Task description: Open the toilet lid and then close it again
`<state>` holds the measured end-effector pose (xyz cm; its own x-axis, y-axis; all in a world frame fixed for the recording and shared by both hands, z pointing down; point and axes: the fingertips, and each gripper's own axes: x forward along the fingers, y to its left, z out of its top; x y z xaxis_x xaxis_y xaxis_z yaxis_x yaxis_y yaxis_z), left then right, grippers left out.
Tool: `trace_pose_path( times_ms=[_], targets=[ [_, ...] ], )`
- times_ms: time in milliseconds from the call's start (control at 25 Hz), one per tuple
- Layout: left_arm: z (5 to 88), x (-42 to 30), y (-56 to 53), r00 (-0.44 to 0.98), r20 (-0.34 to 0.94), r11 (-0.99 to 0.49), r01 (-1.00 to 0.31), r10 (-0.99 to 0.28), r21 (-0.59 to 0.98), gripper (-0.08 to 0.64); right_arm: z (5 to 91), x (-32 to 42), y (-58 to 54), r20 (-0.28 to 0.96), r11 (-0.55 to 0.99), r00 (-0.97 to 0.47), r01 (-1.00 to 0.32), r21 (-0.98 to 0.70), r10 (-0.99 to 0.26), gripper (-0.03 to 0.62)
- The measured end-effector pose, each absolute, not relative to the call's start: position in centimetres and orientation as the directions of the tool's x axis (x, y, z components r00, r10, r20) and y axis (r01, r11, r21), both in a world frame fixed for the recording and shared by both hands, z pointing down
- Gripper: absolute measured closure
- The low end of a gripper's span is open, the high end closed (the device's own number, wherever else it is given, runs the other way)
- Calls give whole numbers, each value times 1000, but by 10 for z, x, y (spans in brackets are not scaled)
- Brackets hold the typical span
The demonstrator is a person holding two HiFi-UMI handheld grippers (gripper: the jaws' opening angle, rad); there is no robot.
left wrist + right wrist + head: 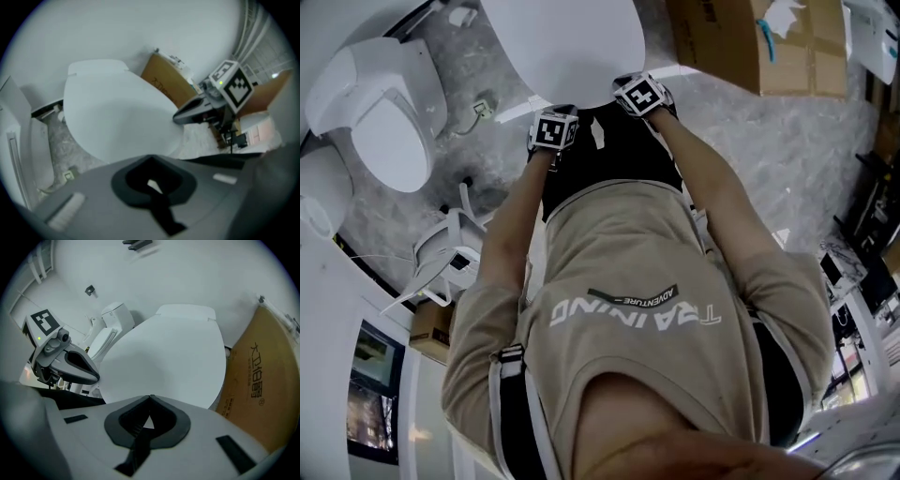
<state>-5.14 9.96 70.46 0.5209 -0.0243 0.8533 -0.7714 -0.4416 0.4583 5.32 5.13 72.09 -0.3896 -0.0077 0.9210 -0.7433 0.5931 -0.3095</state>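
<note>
head view: toilet lid (567, 33) lies flat and shut at far centre, its near rim just beyond both grippers. left gripper (552, 117) and right gripper (639, 86) sit side by side at that rim. gripper views: both pairs of jaws are pressed together with nothing between them, tips close to the lid's near edge; contact unclear. judgement: opening not yet begun. hook the tips under the front rim, lift evenly on both sides, follow the hinge arc toward the far side, stay clear of the cardboard box (750, 37) at right.
</note>
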Motion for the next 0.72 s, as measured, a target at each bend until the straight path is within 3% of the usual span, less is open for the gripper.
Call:
trace_pose_path(
  times_ms=[720],
  targets=[
    [828, -51, 122, 452, 884, -333, -821, 119, 464, 555, 834, 66, 88, 917, 597, -354, -701, -389, 182, 578]
  ],
)
